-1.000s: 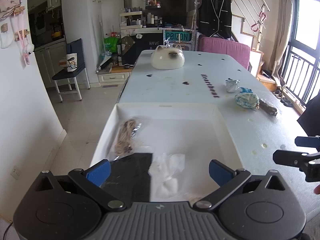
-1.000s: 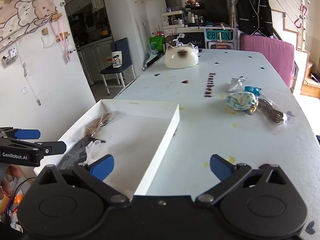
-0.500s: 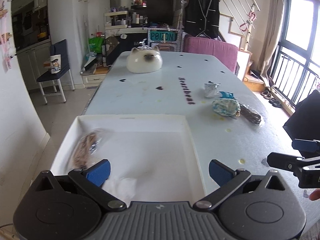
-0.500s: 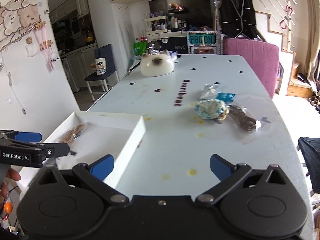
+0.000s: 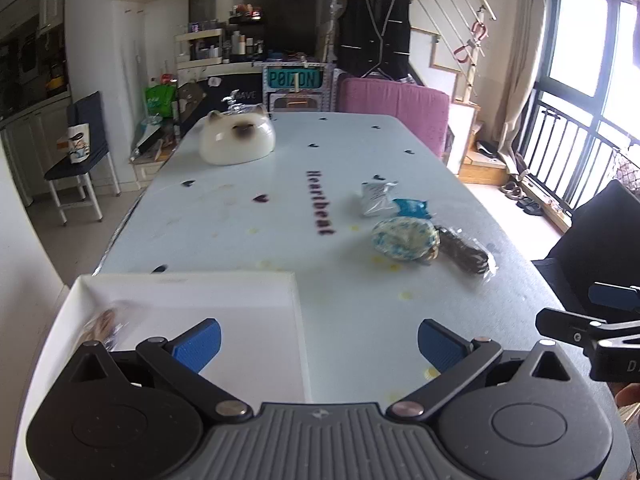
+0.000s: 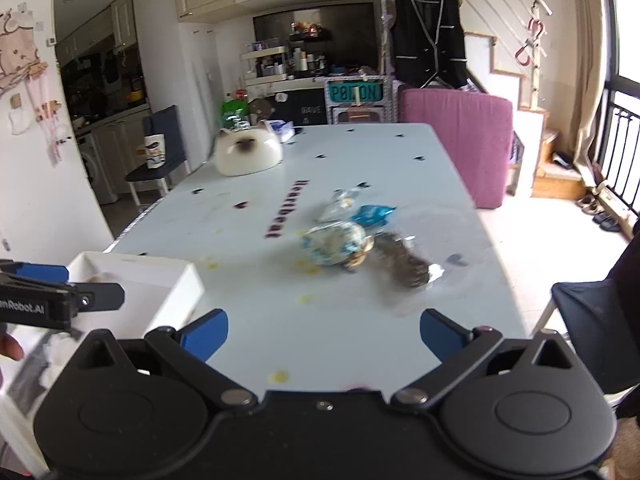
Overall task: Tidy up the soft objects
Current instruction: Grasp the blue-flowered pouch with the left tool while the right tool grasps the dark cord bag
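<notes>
the soft things left to sort lay in a loose cluster on the white table (image 5: 248, 216): a round blue-and-yellow bundle (image 6: 336, 245), a dark brown item in a clear bag (image 6: 404, 266) touching its right side, a small blue packet (image 6: 370, 215) just behind, and a silvery pouch (image 6: 340, 202) beyond that. in the right wrist view the cluster sat at the centre of the frame, straight ahead of the right gripper (image 6: 323, 330), whose jaws stood wide apart with nothing between them. the brown bag's long axis ran from upper left to lower right, slanting across the line of the fingers rather than along it. in the left wrist view the same cluster lay to the right of centre, off the line of the left gripper (image 5: 318, 340), also spread wide and holding nothing, which hovered over the near corner of the white tray (image 5: 298, 300) in the lower left. a bagged brownish item (image 5: 102, 322) already lay in the tray, blurred. the right hand looked the nearer and better lined up for the next pick, probably the bundle or the brown bag. the cat-faced cushion (image 5: 238, 140) sat well apart at the far end.
</notes>
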`<action>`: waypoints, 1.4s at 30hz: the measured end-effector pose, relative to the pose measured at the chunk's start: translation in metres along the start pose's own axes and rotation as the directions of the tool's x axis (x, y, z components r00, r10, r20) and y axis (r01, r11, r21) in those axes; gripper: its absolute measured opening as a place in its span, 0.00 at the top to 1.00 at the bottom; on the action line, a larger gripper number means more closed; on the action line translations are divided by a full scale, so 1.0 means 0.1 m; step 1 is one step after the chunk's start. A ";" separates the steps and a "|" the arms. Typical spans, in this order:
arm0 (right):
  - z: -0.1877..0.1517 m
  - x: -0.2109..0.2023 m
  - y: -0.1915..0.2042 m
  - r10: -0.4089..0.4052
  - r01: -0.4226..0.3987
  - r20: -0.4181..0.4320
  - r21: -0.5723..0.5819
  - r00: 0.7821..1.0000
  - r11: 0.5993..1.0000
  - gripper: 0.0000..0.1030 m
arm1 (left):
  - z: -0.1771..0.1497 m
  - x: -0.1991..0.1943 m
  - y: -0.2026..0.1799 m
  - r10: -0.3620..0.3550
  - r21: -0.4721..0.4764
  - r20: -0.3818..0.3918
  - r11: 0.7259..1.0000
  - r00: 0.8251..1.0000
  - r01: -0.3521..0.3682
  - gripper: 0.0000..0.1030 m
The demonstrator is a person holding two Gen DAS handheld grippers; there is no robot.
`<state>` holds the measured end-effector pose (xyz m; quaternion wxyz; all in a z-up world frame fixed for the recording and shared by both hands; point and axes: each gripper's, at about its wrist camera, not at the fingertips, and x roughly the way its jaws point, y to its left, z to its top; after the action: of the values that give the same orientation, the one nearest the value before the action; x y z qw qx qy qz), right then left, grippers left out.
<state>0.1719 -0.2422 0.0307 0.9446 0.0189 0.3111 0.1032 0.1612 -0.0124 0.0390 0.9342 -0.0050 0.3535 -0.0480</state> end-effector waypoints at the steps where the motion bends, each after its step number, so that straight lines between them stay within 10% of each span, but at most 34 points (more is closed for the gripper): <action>1: 0.02 0.02 -0.06 -0.012 0.012 0.003 -0.008 1.000 1.000 0.00 | 0.03 0.04 -0.05 -0.005 0.003 0.002 1.000 1.000 0.005 0.00; 14: 0.25 0.88 -0.73 -0.051 0.052 0.018 -0.072 0.999 0.996 0.03 | 0.59 0.79 -0.52 -0.107 -0.116 0.006 0.987 0.994 0.107 0.00; 30: 0.36 2.07 -0.97 -0.012 0.012 -0.011 -0.015 1.000 1.000 0.51 | 0.84 2.20 -0.55 -0.200 -0.453 -0.100 0.882 0.975 0.135 0.00; 42: 0.01 1.98 -0.57 -0.090 0.084 -0.068 -0.080 0.994 0.993 0.55 | 0.90 2.66 -0.96 -0.031 -0.260 -0.156 0.966 0.987 -0.010 0.00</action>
<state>0.3384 -0.2574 -0.0897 0.9365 -0.0350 0.3409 0.0745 0.4108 -0.1350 -0.0651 0.8941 -0.1254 0.4298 -0.0065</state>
